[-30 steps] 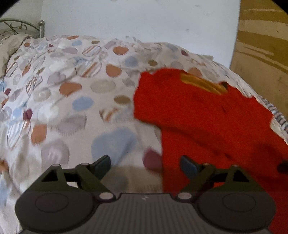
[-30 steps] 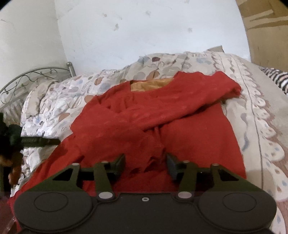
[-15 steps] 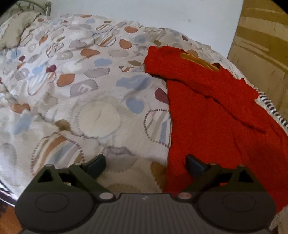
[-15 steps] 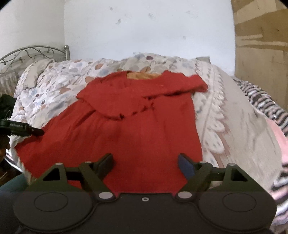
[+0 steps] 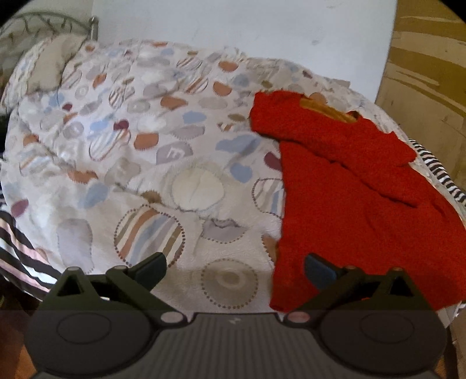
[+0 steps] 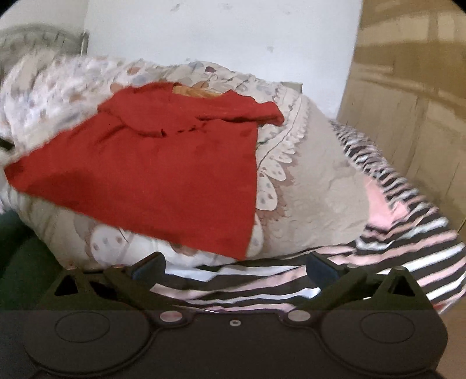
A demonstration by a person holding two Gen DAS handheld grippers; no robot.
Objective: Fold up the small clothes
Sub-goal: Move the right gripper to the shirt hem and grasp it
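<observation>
A red garment with an orange inner collar lies flat on the patterned quilt, its sleeves folded across the chest. In the right wrist view the garment spreads from the pillow end down to the quilt's near edge. My left gripper is open and empty, held near the garment's lower left hem corner, its right finger over the red cloth. My right gripper is open and empty, held back from the bed below the garment's lower right corner.
A striped pink, black and white sheet hangs at the bed's near and right side. A metal headboard and a pillow are at the far left. A wooden wardrobe stands on the right. A white wall is behind.
Both grippers have pulled back from the garment toward the bed's near edge. The right gripper opened wide and let go of the red cloth it had been pinching.
</observation>
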